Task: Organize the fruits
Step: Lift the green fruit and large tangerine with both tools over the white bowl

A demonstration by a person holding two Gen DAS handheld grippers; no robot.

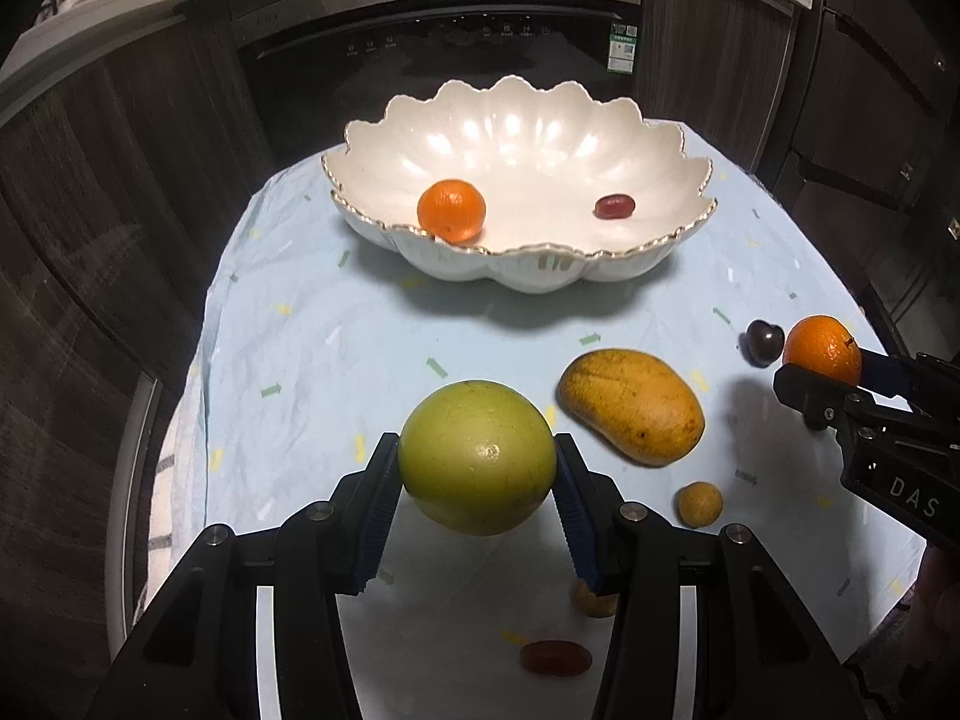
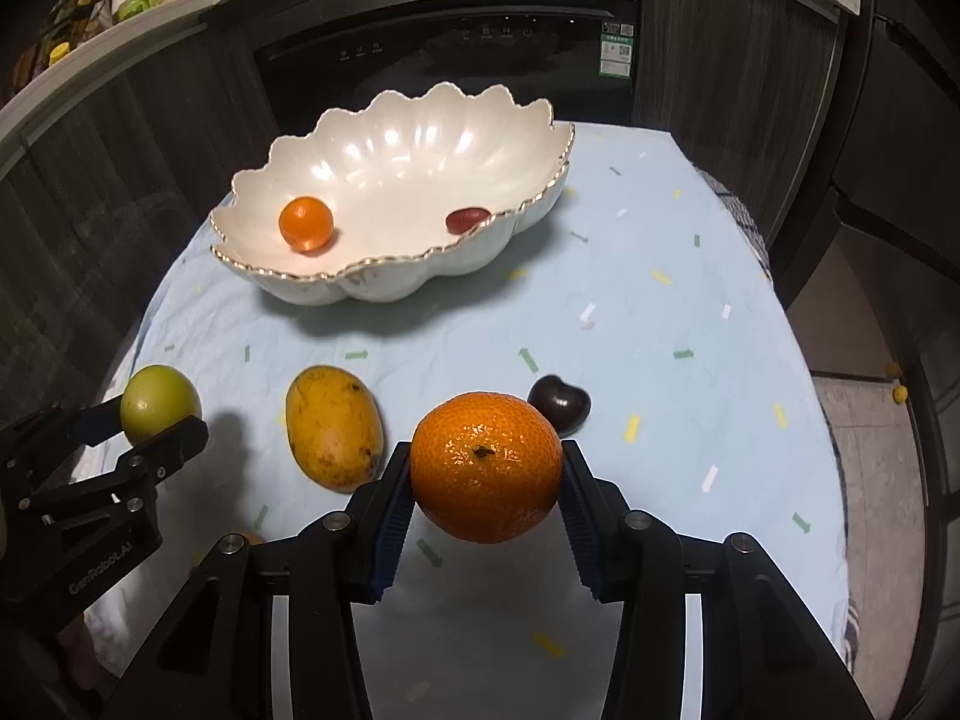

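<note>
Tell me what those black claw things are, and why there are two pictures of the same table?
The claws are grippers, tools with two fingers that a person holds, one in each hand. Each has a camera looking along its fingers, so you get two pictures: one from the left gripper, one from the right gripper. The round lens bends everything a bit.

The left gripper is squeezing a green fruit. The right one is squeezing an orange. Both fruits are lifted off the table.

On the blue cloth stands a white bowl with a wavy edge. Inside it lie a small orange and a small red fruit. Waiting on the cloth are a mango, a dark cherry and some more small fruits.
</note>
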